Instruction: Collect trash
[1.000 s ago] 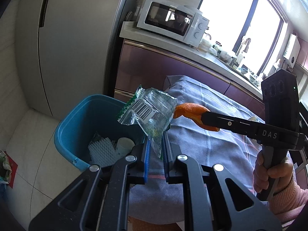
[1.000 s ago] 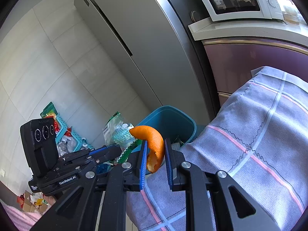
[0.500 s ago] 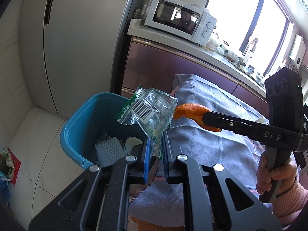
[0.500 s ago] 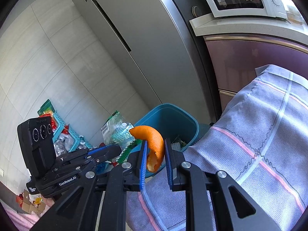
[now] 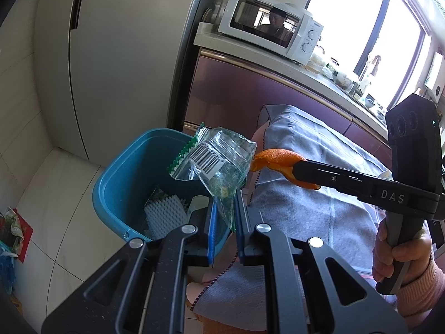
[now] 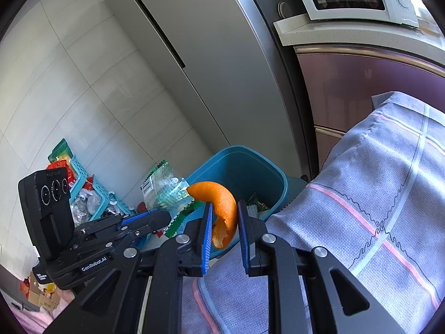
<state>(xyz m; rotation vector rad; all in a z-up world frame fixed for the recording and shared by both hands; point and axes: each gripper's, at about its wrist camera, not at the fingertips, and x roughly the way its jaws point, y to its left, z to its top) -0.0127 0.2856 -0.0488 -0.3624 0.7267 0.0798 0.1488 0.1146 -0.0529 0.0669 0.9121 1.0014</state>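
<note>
My left gripper (image 5: 224, 203) is shut on a crumpled clear plastic wrapper (image 5: 214, 161) with a barcode and a green zigzag edge. It hangs over the near right rim of the blue trash bin (image 5: 125, 172). My right gripper (image 6: 224, 217) is shut on a curved piece of orange peel (image 6: 219, 206), just above the bin's (image 6: 250, 164) near rim at the table edge. In the left wrist view the peel (image 5: 275, 157) sits right beside the wrapper, almost touching it. In the right wrist view the wrapper (image 6: 161, 186) is left of the peel.
The bin holds a white foam net (image 5: 164, 214) and a pale cup (image 5: 198, 203). A grey-blue checked cloth (image 6: 375, 194) covers the table on the right. Behind stand a grey fridge (image 5: 116, 55) and a counter with a white microwave (image 5: 269, 25). A turquoise basket (image 6: 83, 183) with clutter lies on the floor.
Both grips are unchanged. The right gripper with the peel has slid slightly toward the bin, and the bin now sits nearer the middle of both views.
</note>
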